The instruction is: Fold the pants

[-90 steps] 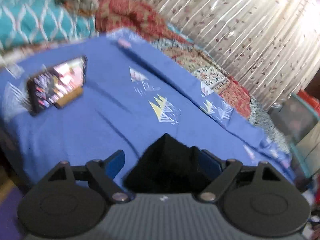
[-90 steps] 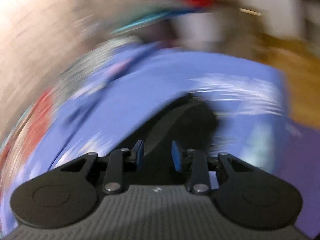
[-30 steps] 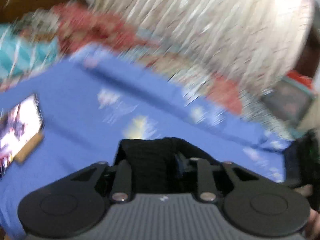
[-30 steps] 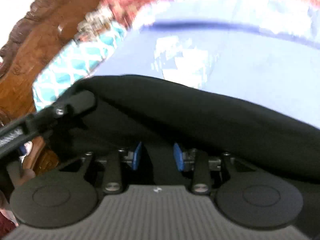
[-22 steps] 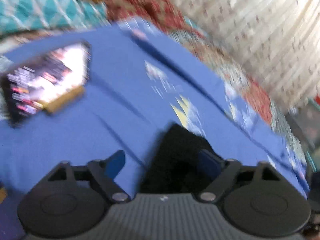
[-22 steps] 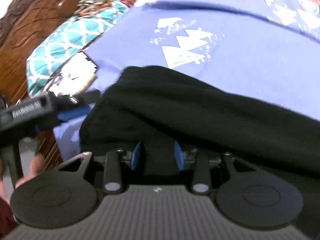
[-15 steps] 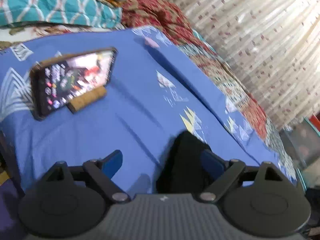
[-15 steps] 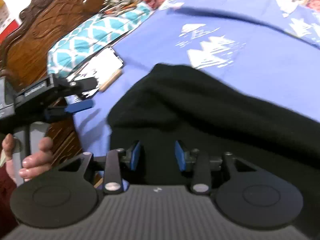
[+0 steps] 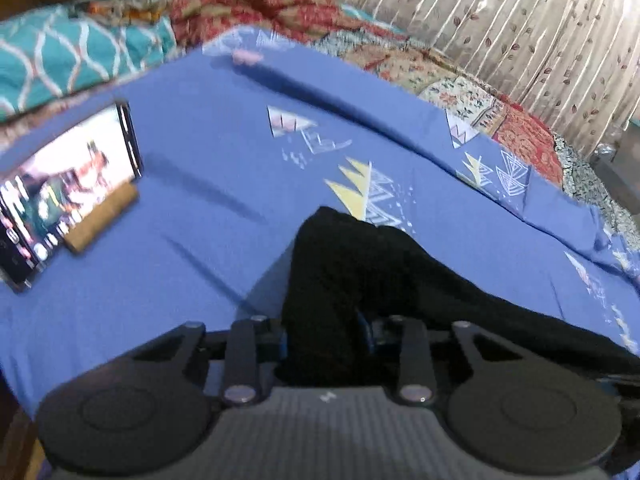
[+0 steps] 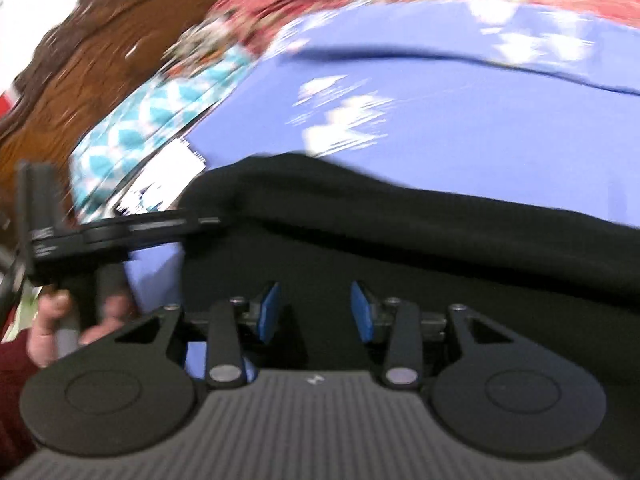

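The black pants (image 9: 360, 272) lie in a long band across the blue bedsheet (image 9: 224, 168). My left gripper (image 9: 324, 328) is closing its jaws on the bunched near end of the pants, and cloth fills the gap between its fingers. In the right wrist view the pants (image 10: 400, 232) spread wide across the frame. Dark cloth runs between the blue pads (image 10: 268, 312) of my right gripper (image 10: 315, 312), which is narrowly parted and shut on it. The left gripper (image 10: 212, 221) reaches the left edge of the pants, held by a hand (image 10: 60, 320).
A lit phone (image 9: 68, 188) leans on a wooden block (image 9: 102, 224) at the sheet's left. A teal pillow (image 9: 72, 60) and a red patterned blanket (image 9: 248, 4) lie behind. A leaf-print curtain (image 9: 520, 32) hangs at the far right. A carved wooden headboard (image 10: 80, 60) stands at the left.
Half a second ago the left jaws stood wide open around the pants' end; now they have closed on it. The right gripper has shifted sideways with the cloth still between its pads.
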A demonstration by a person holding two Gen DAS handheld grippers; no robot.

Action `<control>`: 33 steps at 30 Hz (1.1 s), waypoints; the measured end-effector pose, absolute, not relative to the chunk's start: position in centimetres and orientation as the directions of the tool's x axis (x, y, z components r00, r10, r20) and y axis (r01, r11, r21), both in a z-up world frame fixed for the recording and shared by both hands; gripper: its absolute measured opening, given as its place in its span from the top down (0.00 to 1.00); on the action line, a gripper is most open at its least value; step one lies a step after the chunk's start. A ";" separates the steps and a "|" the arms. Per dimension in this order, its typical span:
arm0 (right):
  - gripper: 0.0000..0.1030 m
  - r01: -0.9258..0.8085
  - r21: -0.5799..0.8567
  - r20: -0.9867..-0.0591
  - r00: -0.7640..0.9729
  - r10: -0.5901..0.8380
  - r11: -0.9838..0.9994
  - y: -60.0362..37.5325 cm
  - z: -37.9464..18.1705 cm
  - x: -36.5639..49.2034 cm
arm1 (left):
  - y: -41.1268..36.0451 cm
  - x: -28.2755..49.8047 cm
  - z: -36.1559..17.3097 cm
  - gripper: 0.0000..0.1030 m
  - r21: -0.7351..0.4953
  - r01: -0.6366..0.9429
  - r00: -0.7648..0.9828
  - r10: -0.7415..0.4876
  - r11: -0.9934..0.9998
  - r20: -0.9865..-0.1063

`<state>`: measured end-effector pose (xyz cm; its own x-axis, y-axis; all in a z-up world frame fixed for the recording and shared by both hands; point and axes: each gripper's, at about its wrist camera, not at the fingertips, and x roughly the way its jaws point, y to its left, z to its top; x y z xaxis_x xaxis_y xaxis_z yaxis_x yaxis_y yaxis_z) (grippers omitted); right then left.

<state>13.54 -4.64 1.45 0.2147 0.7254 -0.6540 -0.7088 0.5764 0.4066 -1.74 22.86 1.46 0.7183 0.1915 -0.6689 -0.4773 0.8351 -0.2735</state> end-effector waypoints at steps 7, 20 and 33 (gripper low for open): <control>0.68 -0.392 0.325 -0.746 0.453 0.488 0.861 -15.9 -1.6 18.6 | 22.5 -2.5 1.0 0.44 -0.242 -0.527 0.660 0.214 0.815 -0.720; 0.58 -0.303 0.480 -0.643 0.518 0.565 0.824 -26.2 -1.7 16.0 | 15.2 1.2 7.0 0.33 -0.187 -0.383 0.763 0.195 0.905 -0.616; 0.58 0.191 0.550 -0.597 0.770 0.224 0.813 -48.3 -2.2 13.3 | 1.6 9.1 0.6 0.33 -0.117 -0.109 0.620 -0.024 0.987 -0.784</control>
